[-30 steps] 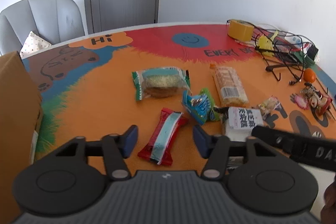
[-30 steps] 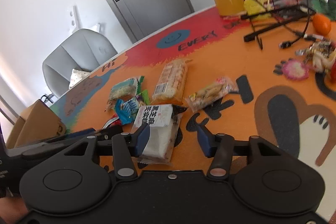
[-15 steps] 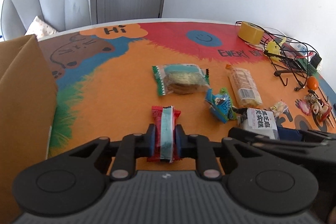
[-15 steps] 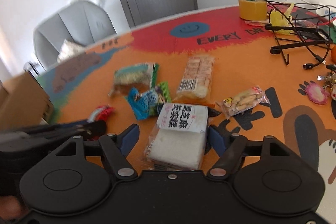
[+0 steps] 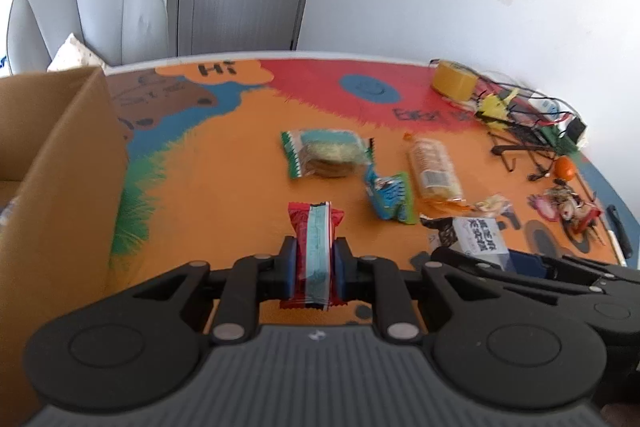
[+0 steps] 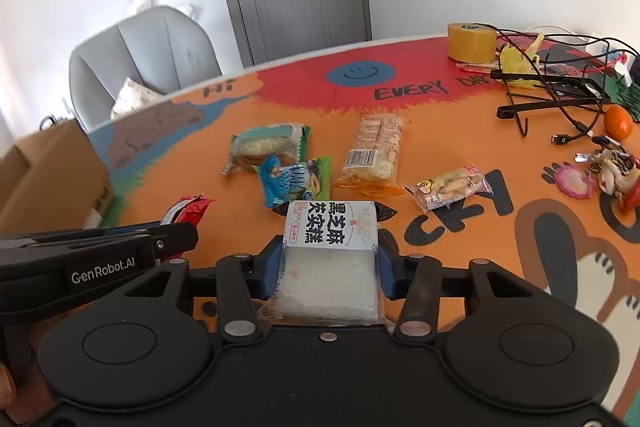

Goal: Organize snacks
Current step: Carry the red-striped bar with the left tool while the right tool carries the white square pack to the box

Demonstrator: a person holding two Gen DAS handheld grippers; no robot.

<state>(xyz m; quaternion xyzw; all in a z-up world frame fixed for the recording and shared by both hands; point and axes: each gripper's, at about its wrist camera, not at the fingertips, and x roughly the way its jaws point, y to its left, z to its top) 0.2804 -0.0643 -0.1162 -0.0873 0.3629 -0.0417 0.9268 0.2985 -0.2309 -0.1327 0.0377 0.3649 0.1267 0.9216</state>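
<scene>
My left gripper [image 5: 314, 259] is shut on a red and light-blue snack bar [image 5: 316, 223], held lengthwise between the blue pads just above the orange table [image 5: 224, 179]. My right gripper [image 6: 330, 259] has its jaws closing on a white cake pack with a black-lettered label [image 6: 332, 227]; both pads press its sides. Loose on the table beyond lie a green-edged cake pack [image 5: 326, 153], a blue-green packet [image 5: 390, 193], a long cracker pack [image 5: 434, 165] and a small clear biscuit pack [image 6: 448, 187]. The two grippers sit side by side, the left one to the left.
An open cardboard box [image 5: 60, 167] stands at the table's left edge. At the far right lie a yellow tape roll [image 5: 454, 81], a black wire stand with cables [image 5: 528, 143], an orange [image 5: 565, 167] and small trinkets [image 6: 612, 175]. A grey chair [image 6: 144, 55] is behind the table.
My left gripper went from open around the red bar to shut on it and rose slightly. The right gripper moved over the white pack, widened, then closed on its sides.
</scene>
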